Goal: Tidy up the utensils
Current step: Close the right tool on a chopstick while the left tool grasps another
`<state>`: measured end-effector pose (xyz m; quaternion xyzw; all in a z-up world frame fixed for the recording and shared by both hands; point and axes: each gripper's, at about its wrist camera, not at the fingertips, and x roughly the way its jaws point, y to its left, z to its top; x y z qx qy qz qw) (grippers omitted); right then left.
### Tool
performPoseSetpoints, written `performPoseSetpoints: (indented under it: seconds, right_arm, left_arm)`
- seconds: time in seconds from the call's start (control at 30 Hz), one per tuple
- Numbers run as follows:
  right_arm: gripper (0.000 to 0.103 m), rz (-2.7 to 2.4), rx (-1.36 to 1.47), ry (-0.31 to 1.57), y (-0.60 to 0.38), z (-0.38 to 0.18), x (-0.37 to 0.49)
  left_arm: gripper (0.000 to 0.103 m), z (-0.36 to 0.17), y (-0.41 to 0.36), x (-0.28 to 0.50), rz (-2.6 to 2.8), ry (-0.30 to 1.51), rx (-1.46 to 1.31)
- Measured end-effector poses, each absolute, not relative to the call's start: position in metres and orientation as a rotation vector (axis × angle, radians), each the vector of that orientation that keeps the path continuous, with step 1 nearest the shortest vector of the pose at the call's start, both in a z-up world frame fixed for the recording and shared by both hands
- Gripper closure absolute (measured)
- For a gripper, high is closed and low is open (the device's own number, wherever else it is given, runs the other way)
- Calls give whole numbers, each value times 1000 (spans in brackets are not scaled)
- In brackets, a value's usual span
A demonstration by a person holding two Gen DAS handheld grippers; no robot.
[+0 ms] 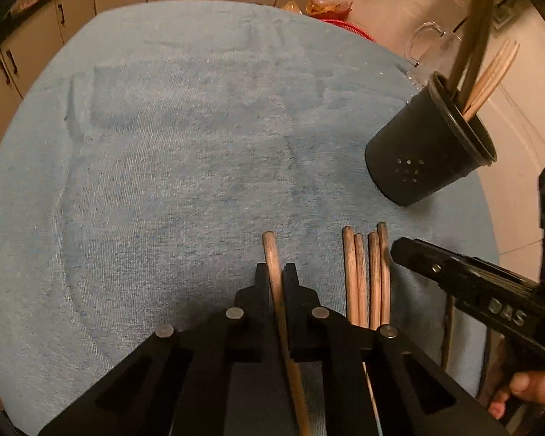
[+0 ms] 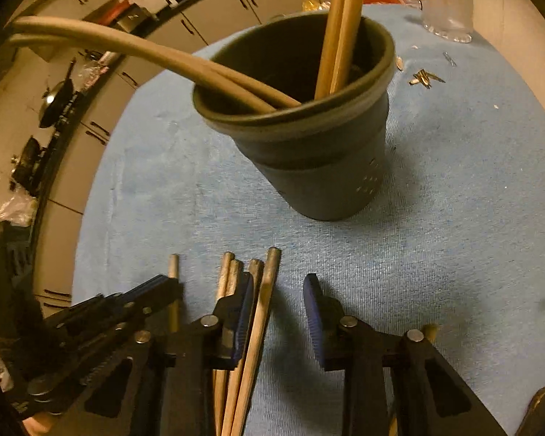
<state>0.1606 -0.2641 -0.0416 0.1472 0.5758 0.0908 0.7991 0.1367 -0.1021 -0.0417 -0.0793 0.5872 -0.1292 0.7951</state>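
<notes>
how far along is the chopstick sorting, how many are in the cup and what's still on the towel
Done: two pale wooden chopsticks and two dark ones stand in the black plastic cup. In hand: the left gripper is shut on a single chopstick. Left: four loose chopsticks on the blue towel, with the right gripper open around one.

Both cams ride on the grippers and look steeply down along the jaws, close over the blue towel (image 1: 200,145). The left wrist view sits further left, with the black cup (image 1: 428,152) off at its right edge. The right wrist view has that cup dead ahead — much nearer. Both share the cup, the towel and the loose chopsticks (image 2: 250,290).
</notes>
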Motion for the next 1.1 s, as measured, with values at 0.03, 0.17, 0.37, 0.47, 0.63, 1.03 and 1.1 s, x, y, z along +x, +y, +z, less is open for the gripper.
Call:
performPoseSetpoints:
  seconds: [0.03, 0.17, 0.37, 0.47, 0.63, 1.03, 1.1]
  right_arm:
    - [76, 180, 320, 1244, -264, -44, 163]
    - [80, 152, 320, 1265, -260, -48, 170]
    - [83, 112, 266, 1280, -240, -47, 179]
    - [84, 72, 188, 1274, -228, -45, 181]
    - [92, 27, 44, 1241, -204, -45, 178]
    - [94, 111, 292, 1165, -247, 21, 146]
    - [94, 122, 295, 1135, -251, 35, 135]
  left_arm:
    - [95, -42, -100, 137, -282, 1269, -173]
    - [95, -43, -88, 136, -310, 1298, -200]
    - [95, -41, -80, 138, -325, 1333, -226]
    - [95, -41, -81, 146, -315, 1351, -225]
    - [95, -40, -92, 163, -307, 1361, -174]
    - [96, 3, -66, 154, -305, 1266, -262]
    - [97, 21, -59, 149, -308, 1222, -289]
